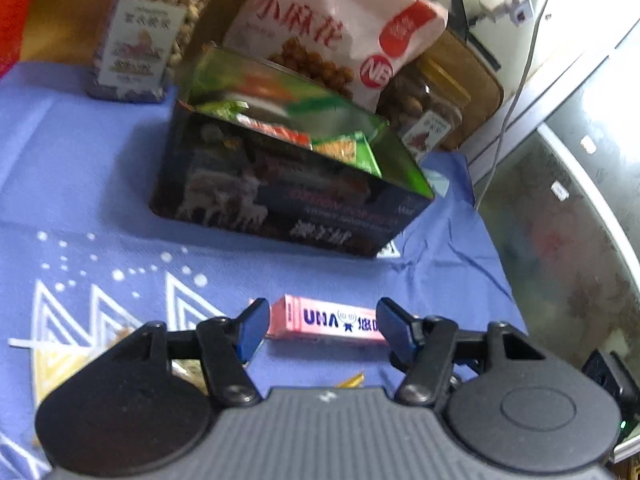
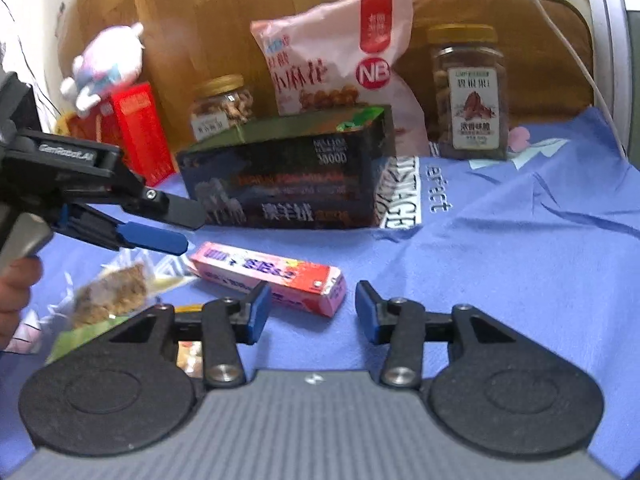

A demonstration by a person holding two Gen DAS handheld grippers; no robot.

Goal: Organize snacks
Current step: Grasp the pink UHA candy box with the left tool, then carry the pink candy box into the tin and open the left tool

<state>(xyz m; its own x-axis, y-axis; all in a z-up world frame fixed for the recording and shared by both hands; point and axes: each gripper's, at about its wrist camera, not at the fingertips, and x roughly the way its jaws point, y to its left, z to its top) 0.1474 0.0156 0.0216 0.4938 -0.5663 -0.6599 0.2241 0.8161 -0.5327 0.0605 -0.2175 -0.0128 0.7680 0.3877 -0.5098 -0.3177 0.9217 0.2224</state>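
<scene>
Over the blue cloth (image 1: 100, 184), both grippers' jaws stand part-open and empty around the pink box (image 1: 324, 322).

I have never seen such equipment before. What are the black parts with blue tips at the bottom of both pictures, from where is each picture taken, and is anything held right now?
These are two hand-held grippers, not a robot arm: a person carries one in each hand, and each has a camera looking forward along its two blue-tipped fingers. One picture comes from the left gripper, the other from the right gripper.

On the blue cloth stands an open dark tin with small packets inside. Behind it are a pink snack bag and jars of nuts. In front lies a pink candy box, next to a wrapped snack.

Nothing is held. Both grippers are open; the candy box lies on the cloth just ahead of their fingers. In the right view the left gripper also appears from the side, held by a hand.
</scene>
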